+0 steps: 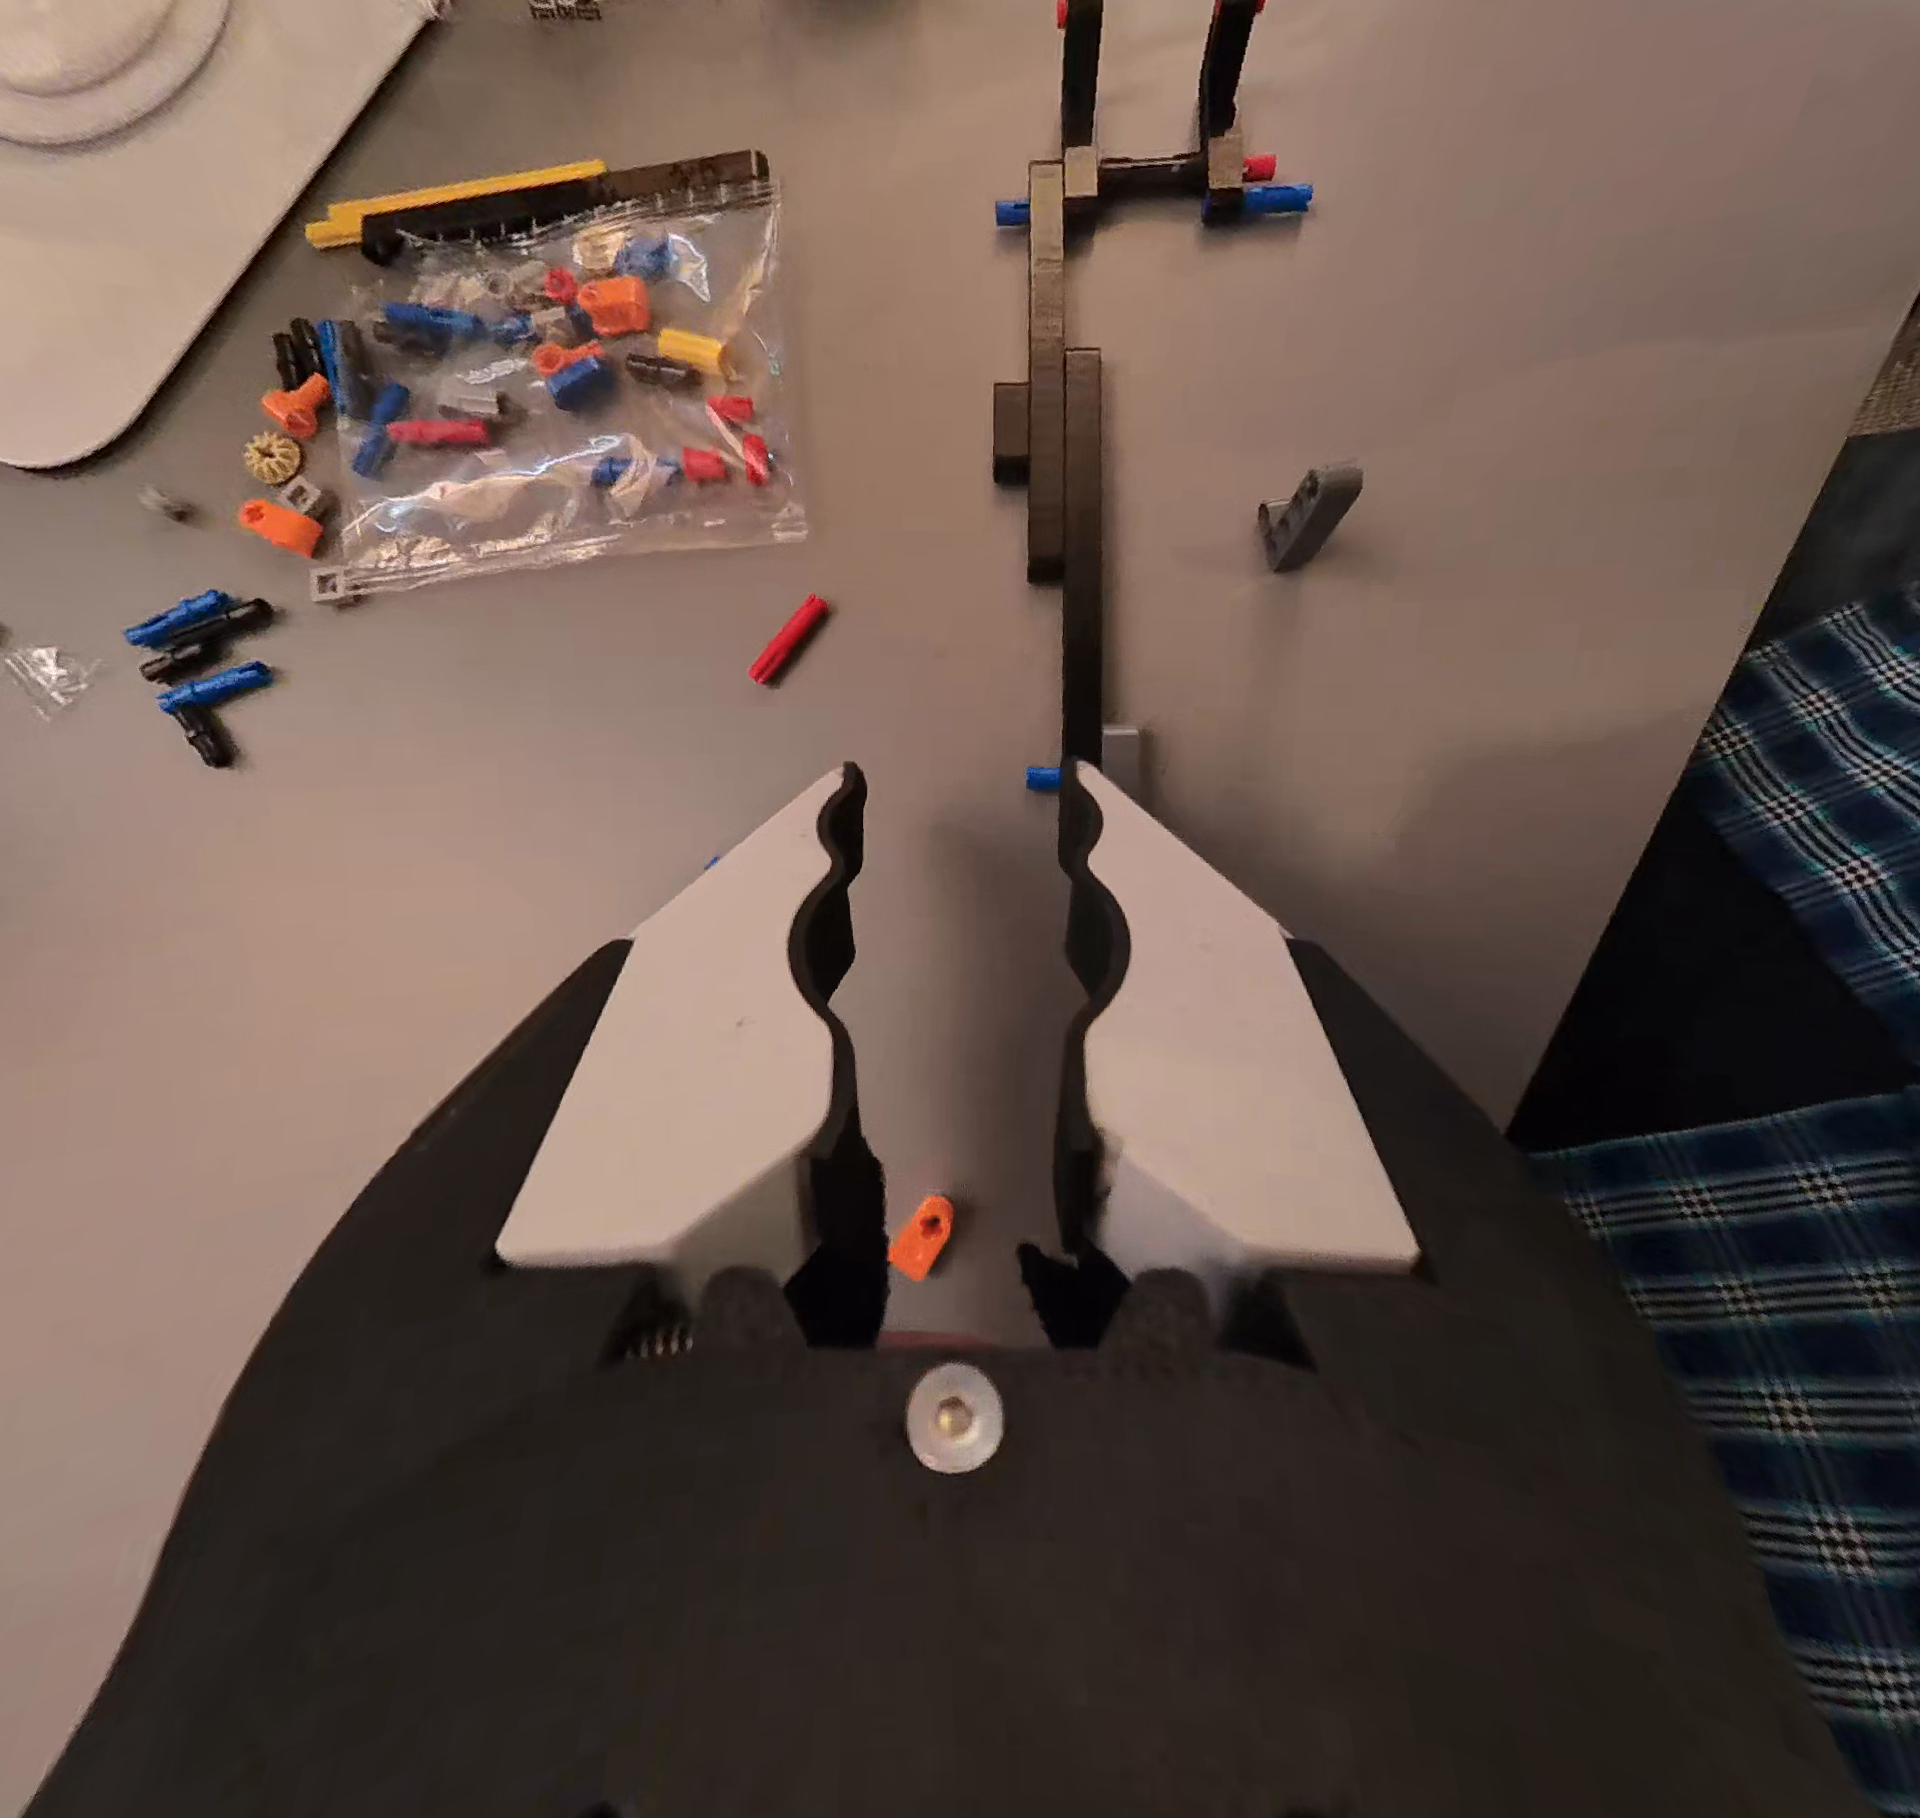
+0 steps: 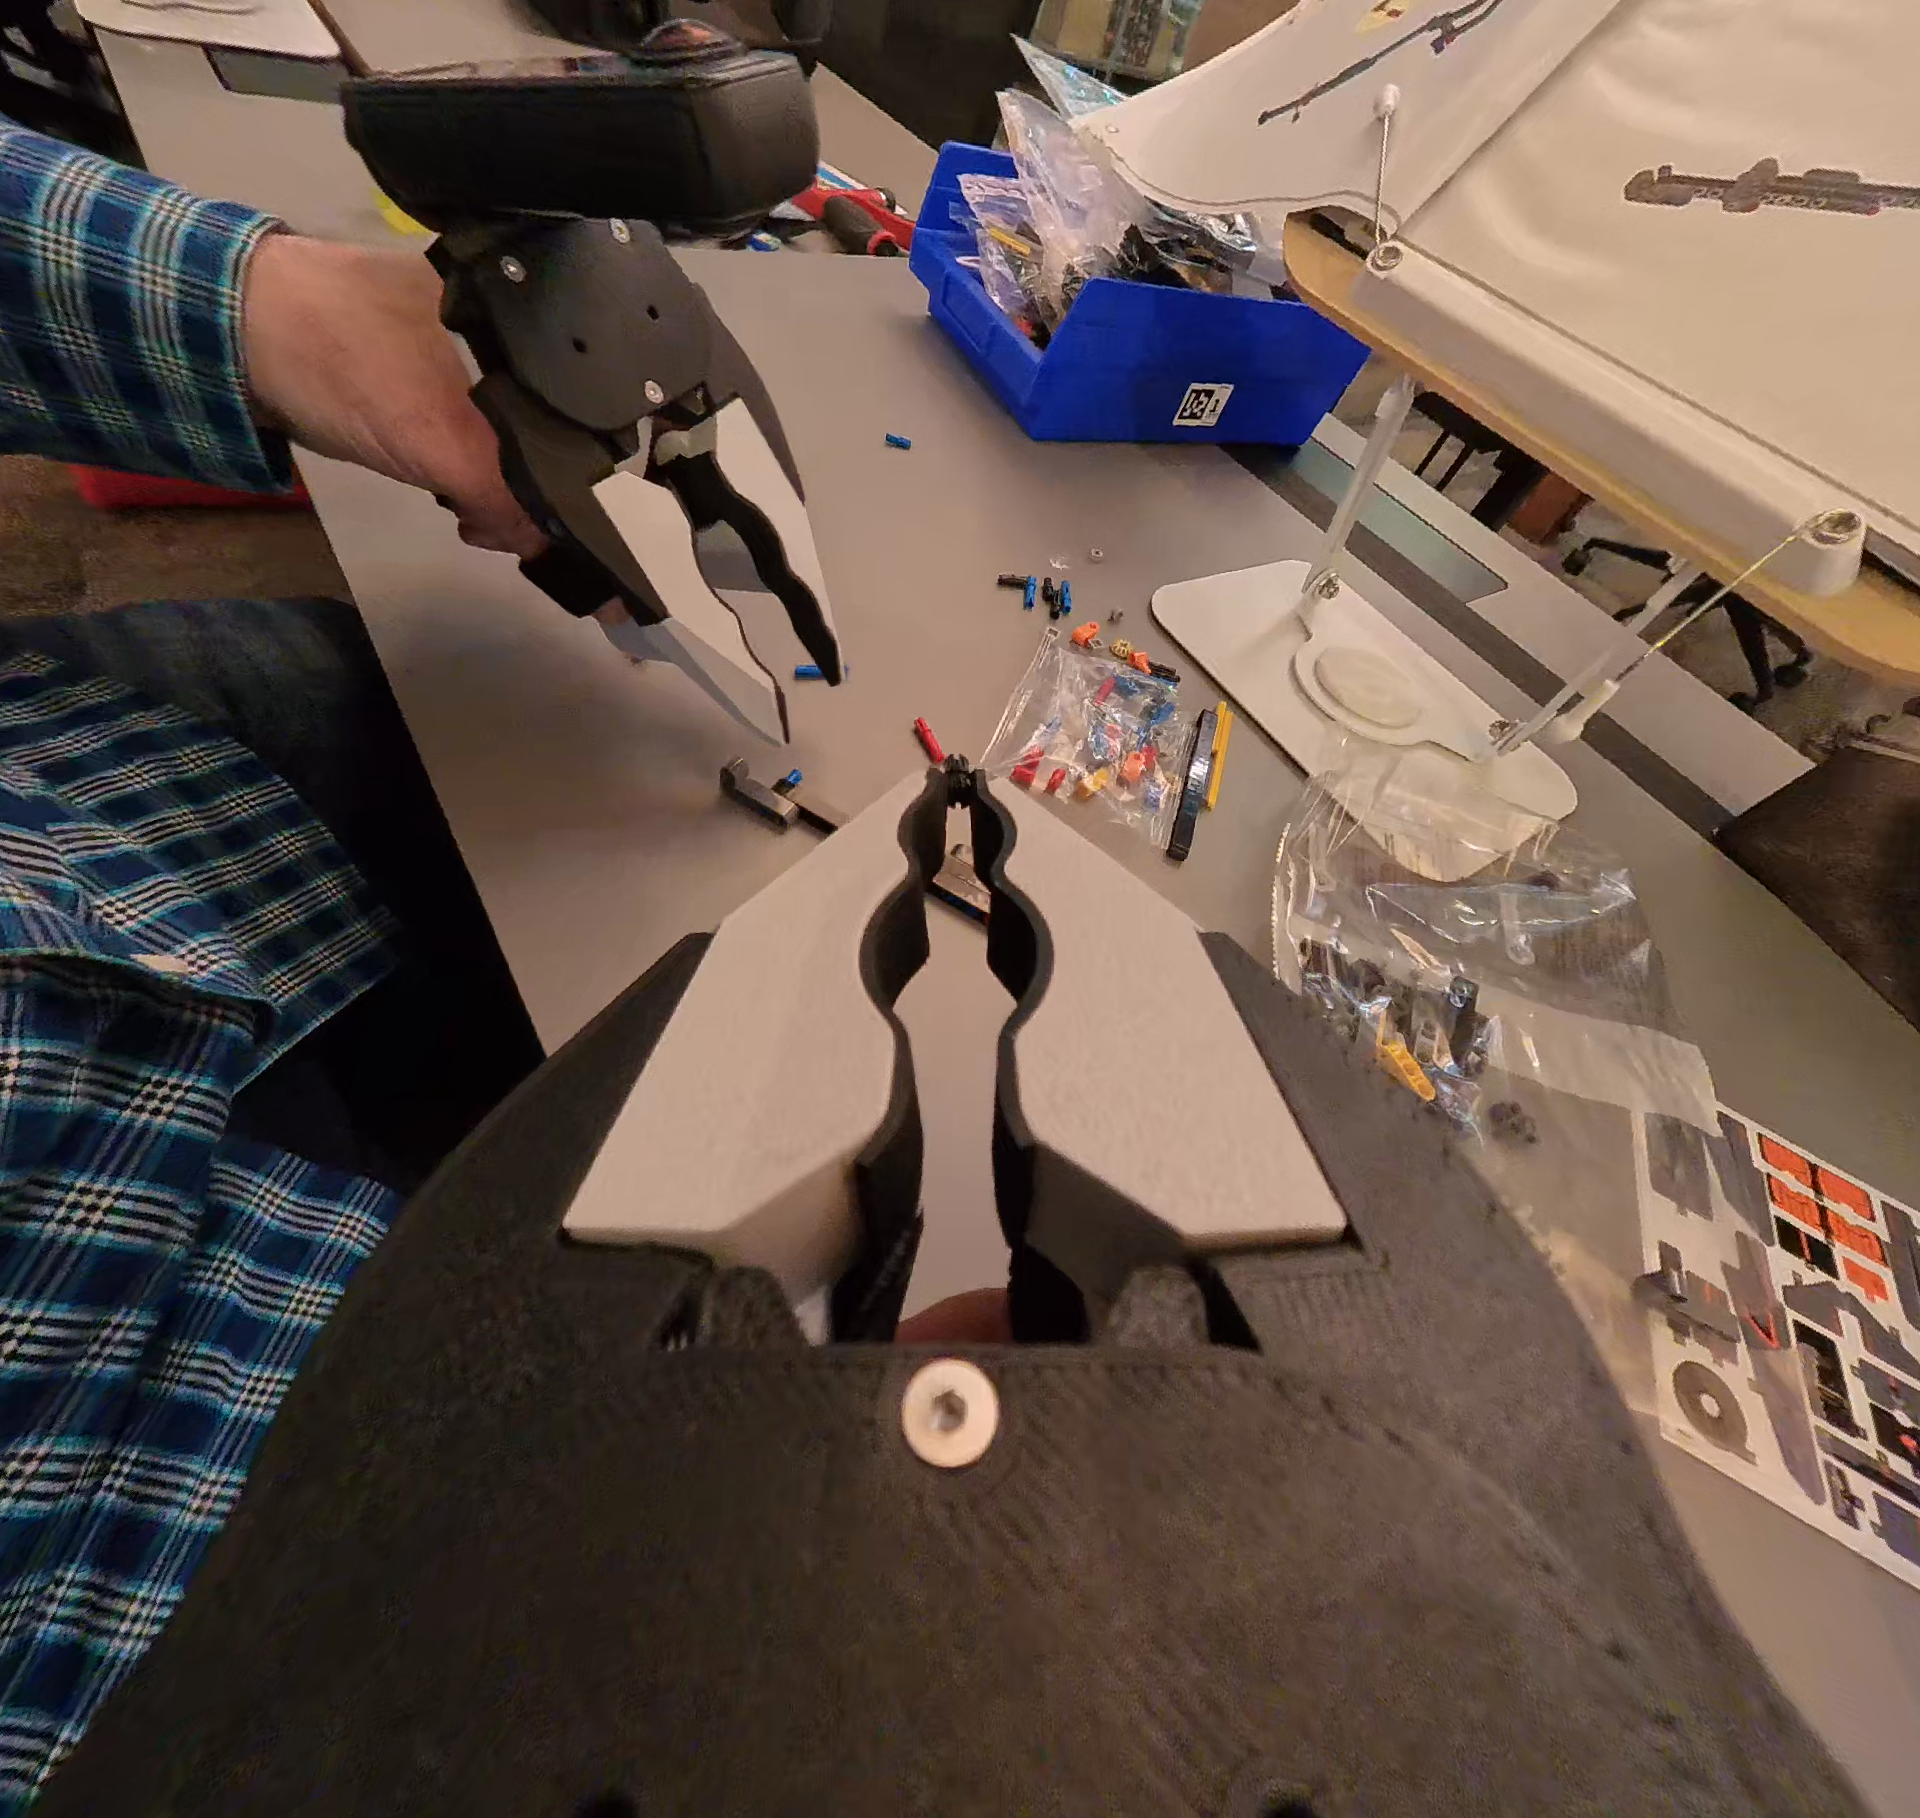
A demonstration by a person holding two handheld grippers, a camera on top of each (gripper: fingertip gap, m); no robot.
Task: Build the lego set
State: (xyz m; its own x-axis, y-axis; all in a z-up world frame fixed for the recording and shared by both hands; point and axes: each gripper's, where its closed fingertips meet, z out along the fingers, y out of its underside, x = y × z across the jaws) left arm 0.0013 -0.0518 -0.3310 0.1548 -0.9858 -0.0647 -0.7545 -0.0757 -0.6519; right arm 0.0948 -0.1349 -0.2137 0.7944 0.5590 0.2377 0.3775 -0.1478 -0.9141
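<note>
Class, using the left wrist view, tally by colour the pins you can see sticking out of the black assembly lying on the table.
Red pins: 3
Blue pins: 3
Total: 6

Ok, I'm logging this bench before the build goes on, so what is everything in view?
Beam assembly: one, black with blue and red pins, table centre.
Small parts bag: one, clear, mixed colours, left of the assembly.
Loose red pin: one, between the bag and the assembly.
Angled piece: one, grey, right of the assembly.
Orange connector: one, on the table, seen between the left gripper's fingers.
Bin: one, blue, far side.
Sticker sheet: one, right edge.
Left gripper: open, empty.
Right gripper: shut on a small black piece.
</note>
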